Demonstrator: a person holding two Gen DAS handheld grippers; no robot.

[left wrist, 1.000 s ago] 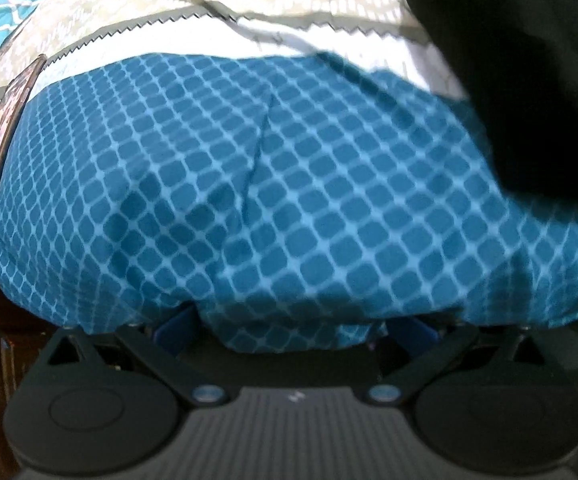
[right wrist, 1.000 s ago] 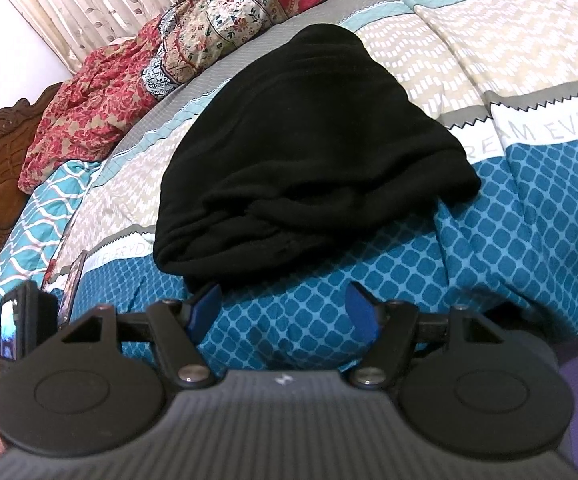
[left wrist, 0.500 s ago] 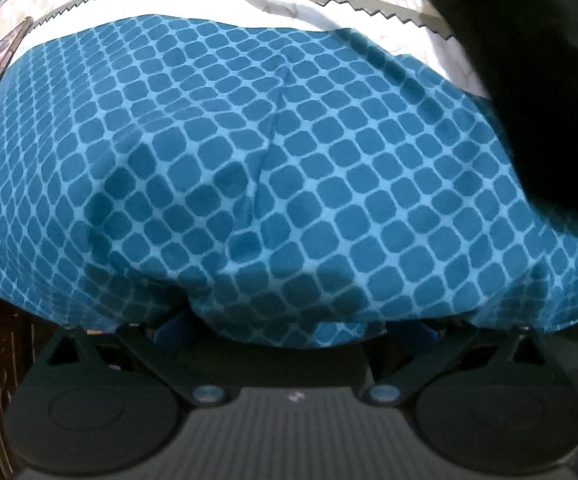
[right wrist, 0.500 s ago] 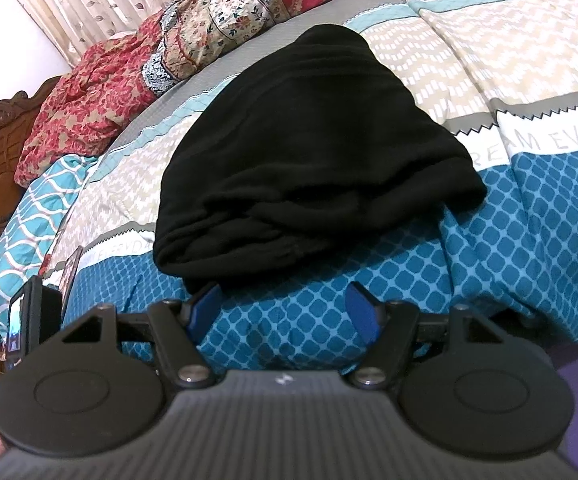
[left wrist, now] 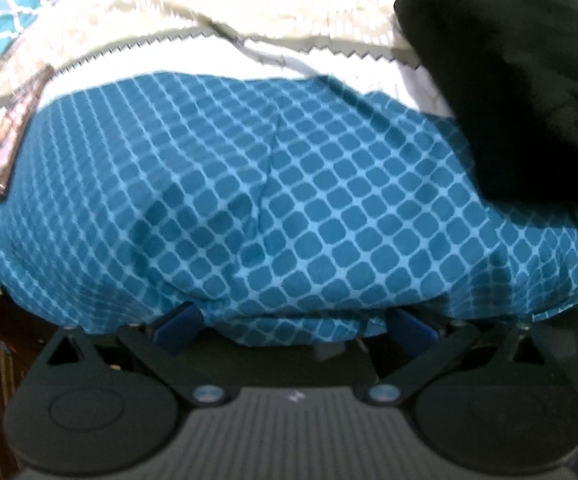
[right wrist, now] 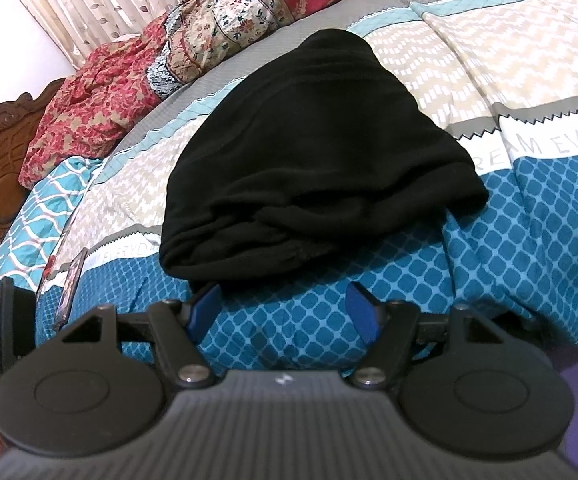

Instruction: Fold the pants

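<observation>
Lifted slightly, left gripper [left wrist: 293, 326] jaws wide over bedspread [left wrist: 289, 200]; black pants [right wrist: 309, 152] beyond wide right jaws.

The left wrist view is blurred; the bedspread's [left wrist: 289, 208] hanging edge hides the left gripper's [left wrist: 293, 326] fingertips, and the picture's right edge crops the black pants [left wrist: 521, 92].

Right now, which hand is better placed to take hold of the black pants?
Right. The right tool points straight at the black pants, open, with their near edge just beyond its fingertips. The left tool faces blue bedspread; the pants sit off to its upper right.
</observation>
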